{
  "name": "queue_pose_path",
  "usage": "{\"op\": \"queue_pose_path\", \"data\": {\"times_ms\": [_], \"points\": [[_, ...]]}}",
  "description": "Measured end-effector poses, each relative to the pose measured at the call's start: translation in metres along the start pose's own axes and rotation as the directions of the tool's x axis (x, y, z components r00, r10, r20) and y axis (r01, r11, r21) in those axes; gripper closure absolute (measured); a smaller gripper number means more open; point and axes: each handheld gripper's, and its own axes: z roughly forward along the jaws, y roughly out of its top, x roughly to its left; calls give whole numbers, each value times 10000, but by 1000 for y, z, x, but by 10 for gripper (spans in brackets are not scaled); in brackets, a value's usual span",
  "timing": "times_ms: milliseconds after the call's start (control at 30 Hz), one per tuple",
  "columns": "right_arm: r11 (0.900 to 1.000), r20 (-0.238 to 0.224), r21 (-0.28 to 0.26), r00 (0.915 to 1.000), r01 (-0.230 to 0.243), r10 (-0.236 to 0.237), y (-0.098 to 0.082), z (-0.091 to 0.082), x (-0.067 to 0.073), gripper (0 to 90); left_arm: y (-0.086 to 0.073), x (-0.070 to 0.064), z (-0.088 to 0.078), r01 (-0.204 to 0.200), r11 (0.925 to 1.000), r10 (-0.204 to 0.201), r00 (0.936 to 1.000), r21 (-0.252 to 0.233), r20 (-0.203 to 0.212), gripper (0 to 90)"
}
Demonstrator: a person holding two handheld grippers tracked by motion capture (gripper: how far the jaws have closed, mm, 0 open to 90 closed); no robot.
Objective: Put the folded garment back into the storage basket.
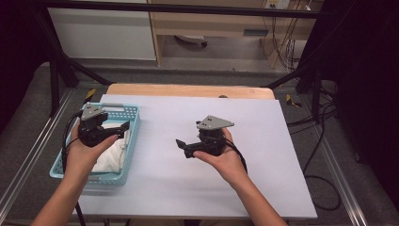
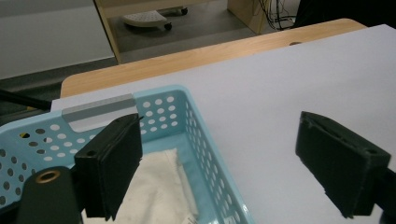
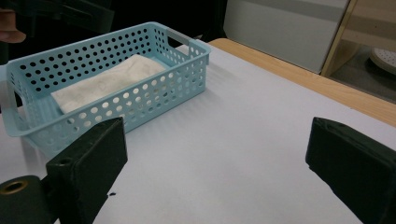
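Observation:
A light blue perforated basket (image 1: 133, 136) stands at the table's left side, with a folded white cloth (image 1: 110, 151) lying inside it. My left gripper (image 1: 123, 129) hovers over the basket, jaws wide apart and nothing between them. In the left gripper view, the open left gripper (image 2: 219, 163) straddles the basket's wall (image 2: 201, 135), with the cloth (image 2: 159, 186) below the left jaw. My right gripper (image 1: 184, 148) is held above the middle of the table, pointing toward the basket, open and holding nothing. From the right gripper (image 3: 215, 163), the basket (image 3: 154, 100) and cloth (image 3: 107, 79) lie ahead to the left.
A white sheet (image 1: 211, 183) covers the tabletop, and a strip of bare wood (image 1: 188, 90) shows along the far edge. Black frame bars (image 1: 56, 70) stand at both back corners. Cables (image 1: 324, 188) lie on the floor at the right.

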Motion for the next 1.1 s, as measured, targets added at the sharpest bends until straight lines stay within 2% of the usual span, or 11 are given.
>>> {"op": "queue_pose_path", "data": {"times_ms": [233,333,500,667,1100], "points": [[9992,75,-389,9999,126,-123,1,-3,-3,44,-2,-9,-11,-53,9998,59,9993,-186,359,96],[9985,189,-527,9997,-114,124,2,-6,-5,43,-6,-13,-16,-83,9996,98,9984,-270,551,75],[9973,388,-705,9990,-179,207,4,-12,-12,46,-13,-21,-22,-128,9990,161,9968,-425,785,63],[9963,539,-821,9981,-252,297,7,-21,-21,46,-17,-28,-26,-279,9982,327,9953,-534,911,59],[9945,999,-998,9941,-313,413,11,-40,-41,45,-36,-33,-27,-182,9982,240,9943,-568,1042,59]]}}
